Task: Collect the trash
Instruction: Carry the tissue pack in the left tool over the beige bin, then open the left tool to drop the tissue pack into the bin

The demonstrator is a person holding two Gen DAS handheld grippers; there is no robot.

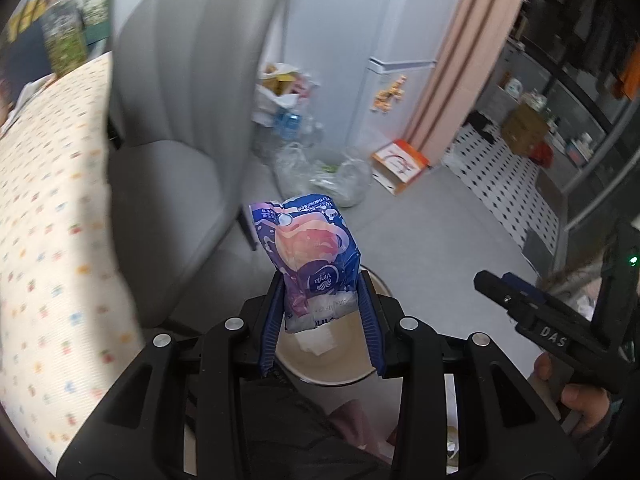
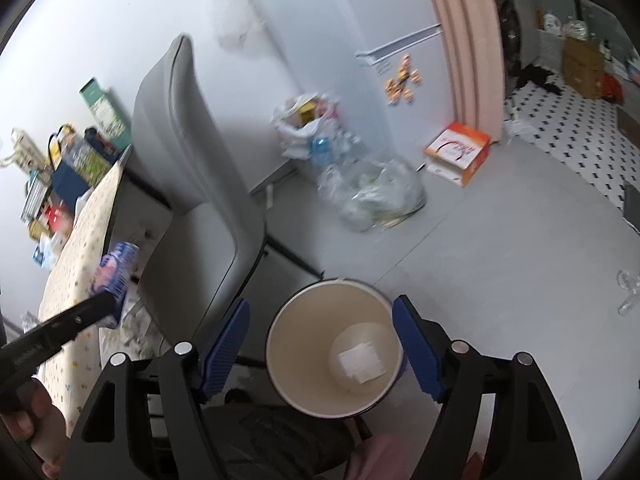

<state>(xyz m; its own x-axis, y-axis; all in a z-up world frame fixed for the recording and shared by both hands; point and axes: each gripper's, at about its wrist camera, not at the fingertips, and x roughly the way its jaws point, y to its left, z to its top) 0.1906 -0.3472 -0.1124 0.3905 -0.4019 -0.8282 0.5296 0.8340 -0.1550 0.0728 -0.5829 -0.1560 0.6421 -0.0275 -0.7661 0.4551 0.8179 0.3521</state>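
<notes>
My left gripper (image 1: 320, 304) is shut on a blue and pink Vinda tissue packet (image 1: 310, 254) and holds it upright above a round cream trash bin (image 1: 340, 372). A white scrap (image 1: 318, 342) lies on the bin's bottom. In the right wrist view the bin (image 2: 296, 344) sits below, between the fingers of my open right gripper (image 2: 320, 344), with the white scrap (image 2: 362, 362) inside. The packet (image 2: 116, 276) and the left gripper show at the left there. The right gripper's body shows at the right of the left wrist view (image 1: 532, 316).
A grey chair (image 1: 180, 120) stands close on the left beside a table with a patterned cloth (image 1: 48, 240). Clear plastic bags of waste (image 1: 324, 172) and an orange box (image 1: 400, 164) lie on the grey floor by a white fridge (image 1: 392, 92) and pink curtain (image 1: 460, 60).
</notes>
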